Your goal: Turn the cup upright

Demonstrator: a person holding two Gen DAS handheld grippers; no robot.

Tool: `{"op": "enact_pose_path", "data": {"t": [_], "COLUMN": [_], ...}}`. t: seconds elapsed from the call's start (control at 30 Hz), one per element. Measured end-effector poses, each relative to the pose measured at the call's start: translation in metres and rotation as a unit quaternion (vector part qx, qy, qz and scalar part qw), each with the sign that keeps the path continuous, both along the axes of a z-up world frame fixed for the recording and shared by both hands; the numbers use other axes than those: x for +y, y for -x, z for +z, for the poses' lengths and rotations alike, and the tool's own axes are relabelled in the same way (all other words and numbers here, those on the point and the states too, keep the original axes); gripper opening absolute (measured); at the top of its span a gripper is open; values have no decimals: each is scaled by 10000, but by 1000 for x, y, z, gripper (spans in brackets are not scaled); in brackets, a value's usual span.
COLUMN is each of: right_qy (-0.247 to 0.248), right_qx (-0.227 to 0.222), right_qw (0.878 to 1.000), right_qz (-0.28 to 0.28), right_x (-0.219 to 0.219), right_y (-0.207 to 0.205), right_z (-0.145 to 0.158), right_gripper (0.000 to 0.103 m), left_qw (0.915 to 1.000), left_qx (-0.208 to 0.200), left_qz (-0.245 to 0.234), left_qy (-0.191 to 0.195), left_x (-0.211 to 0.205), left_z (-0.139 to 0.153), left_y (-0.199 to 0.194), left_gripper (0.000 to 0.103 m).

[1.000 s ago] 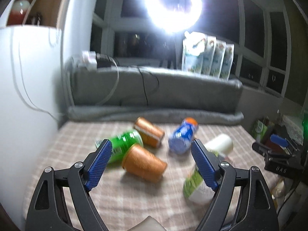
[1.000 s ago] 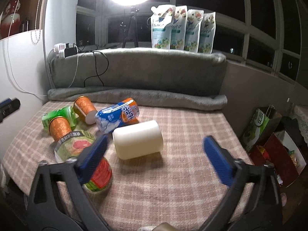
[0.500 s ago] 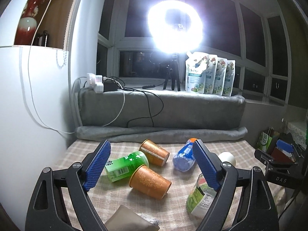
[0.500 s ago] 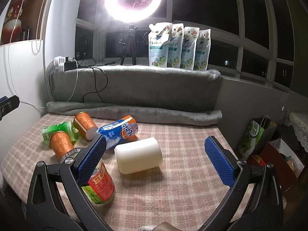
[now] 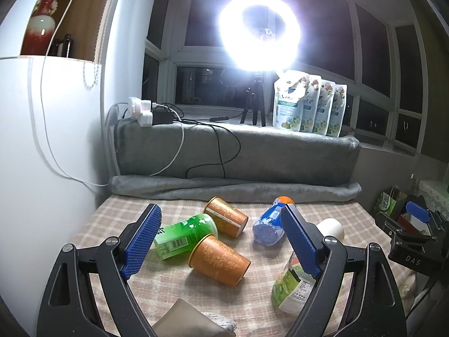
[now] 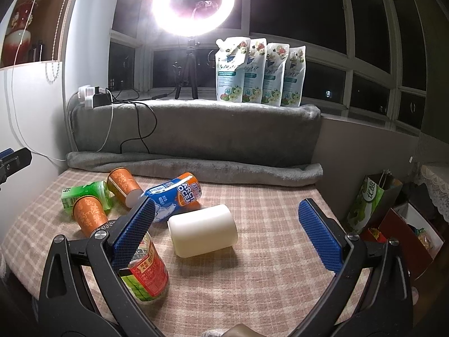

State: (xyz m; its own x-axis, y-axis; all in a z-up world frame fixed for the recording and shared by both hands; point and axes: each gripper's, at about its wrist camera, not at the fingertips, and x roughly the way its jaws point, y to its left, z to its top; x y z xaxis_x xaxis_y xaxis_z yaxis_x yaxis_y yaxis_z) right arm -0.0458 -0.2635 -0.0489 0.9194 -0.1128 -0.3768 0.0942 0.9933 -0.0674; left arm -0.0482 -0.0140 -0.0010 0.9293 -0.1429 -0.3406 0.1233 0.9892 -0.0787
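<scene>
Beside the white cup [image 6: 202, 230], checked cloth [image 6: 266, 280] lies bare.

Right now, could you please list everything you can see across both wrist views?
Orange paper cups: 2, orange with pattern, lying on their sides at the table's left.
Green can: 1, green, on its side beside the cups.
Blue bottle: 1, blue and orange, on its side mid-table.
White cup: 1, cream, on its side at centre.
Labelled jar: 1, green and red label, near front edge.
Checked tablecloth: 1, beige.
Grey blanket: 1, behind the table.
Refill pouches: 4, white-green, on the sill.
Ring light: 1, lit, on a tripod.
Red vase: 1, shelf, upper left.
Left gripper: blue pads, open.
Right gripper: blue pads, open.
</scene>
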Motion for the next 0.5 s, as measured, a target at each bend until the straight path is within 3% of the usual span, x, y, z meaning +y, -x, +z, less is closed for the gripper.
{"op": "enact_pose_path", "data": {"t": [0.5], "right_qy": [-1], "right_qx": [8], "right_qw": [10000], "right_qz": [0], "right_x": [1], "right_y": [0], "right_z": [0], "right_gripper": [103], "left_qw": [10000], "left_qx": [-33], "left_qz": [16], "left_qy": [12], "left_x": [-1], "left_z": [0], "left_y": [1], "left_gripper": [87]}}
